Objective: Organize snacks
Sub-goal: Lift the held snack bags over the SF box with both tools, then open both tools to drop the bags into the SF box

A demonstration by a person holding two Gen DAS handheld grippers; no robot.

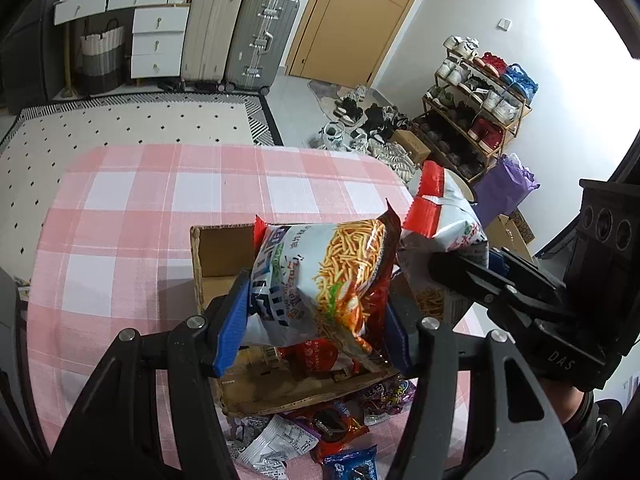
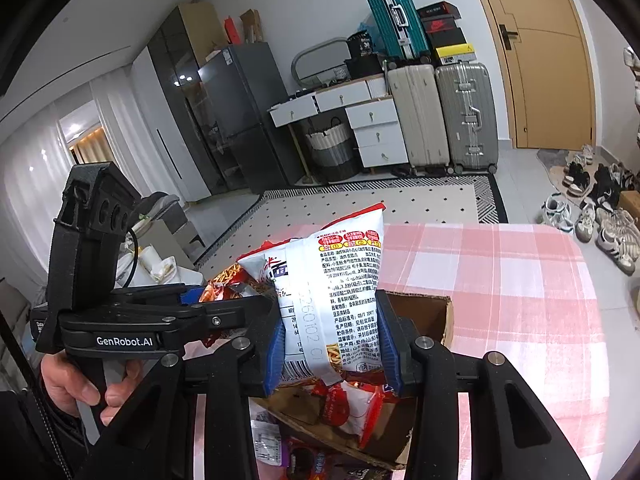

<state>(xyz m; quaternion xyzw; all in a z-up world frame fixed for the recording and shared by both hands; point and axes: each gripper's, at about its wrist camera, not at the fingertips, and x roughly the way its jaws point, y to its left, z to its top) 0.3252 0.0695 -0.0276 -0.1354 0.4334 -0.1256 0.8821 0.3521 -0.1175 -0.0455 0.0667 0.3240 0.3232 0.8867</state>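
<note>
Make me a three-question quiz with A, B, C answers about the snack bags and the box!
1. Where is the brown cardboard box?
A. on the pink checked tablecloth
B. on the floor
C. on a shelf

2. What colour are the gripper pads?
A. green
B. blue
C. yellow

3. What is the left gripper doing?
A. hanging open
B. lying flat
C. clamping a noodle-snack bag

Answers: 1 A, box sits on the cloth; 2 B, pads look blue; 3 C, pads press the bag's sides.

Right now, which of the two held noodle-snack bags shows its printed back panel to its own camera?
The bag in the right hand-held gripper: ingredient text faces the right wrist camera. The left hand-held gripper's bag shows its noodle picture.
</note>
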